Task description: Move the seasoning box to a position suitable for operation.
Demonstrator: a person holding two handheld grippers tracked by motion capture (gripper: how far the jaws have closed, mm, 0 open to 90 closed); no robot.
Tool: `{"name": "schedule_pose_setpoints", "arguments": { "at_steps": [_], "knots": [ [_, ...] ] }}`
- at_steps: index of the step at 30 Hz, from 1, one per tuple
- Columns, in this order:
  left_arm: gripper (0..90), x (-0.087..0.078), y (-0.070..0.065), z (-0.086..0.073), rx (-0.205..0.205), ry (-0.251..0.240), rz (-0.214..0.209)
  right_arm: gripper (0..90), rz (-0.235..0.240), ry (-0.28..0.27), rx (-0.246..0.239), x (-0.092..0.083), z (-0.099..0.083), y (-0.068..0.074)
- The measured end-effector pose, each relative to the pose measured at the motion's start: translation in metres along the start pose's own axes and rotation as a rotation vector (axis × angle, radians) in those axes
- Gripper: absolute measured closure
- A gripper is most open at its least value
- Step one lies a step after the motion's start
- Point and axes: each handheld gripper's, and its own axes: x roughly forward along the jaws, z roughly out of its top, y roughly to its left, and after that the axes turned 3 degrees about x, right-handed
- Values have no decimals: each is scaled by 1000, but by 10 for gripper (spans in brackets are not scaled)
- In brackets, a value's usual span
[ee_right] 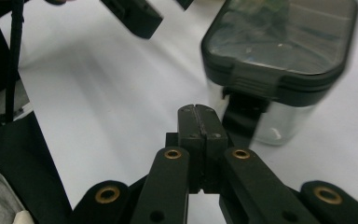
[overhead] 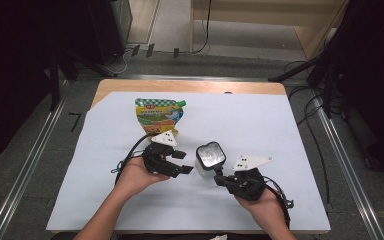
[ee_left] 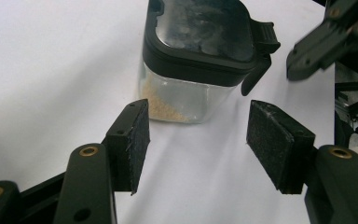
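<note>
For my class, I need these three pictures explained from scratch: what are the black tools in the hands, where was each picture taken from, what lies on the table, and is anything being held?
A person sits at a table covered with a white sheet and holds a hand-worked claw in each hand. The high view looks down from above the person. The other two come from small cameras riding on each claw, looking along its two black jaws.

On the sheet stand a clear container with a dark latching lid, a little pale grain in its bottom, and behind it a green and yellow spouted pouch.

The left claw is open, its padded jaws apart with bare sheet between them, pointing at the container. The right claw has its jaws shut together, tips close by the lid's latch; whether they touch it is unclear. Neither claw holds anything.
</note>
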Motion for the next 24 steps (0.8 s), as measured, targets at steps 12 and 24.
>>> {"name": "schedule_pose_setpoints", "arguments": {
  "at_steps": [12, 24],
  "knots": [
    [401, -2, 2, 0, -9, -10, 7, 900, -3, 39, 3, 23, -3, -3],
    [398, -1, 1, 0, -6, -6, 11, 900, -5, 48, 9, 22, -5, -9]
  ]
}}
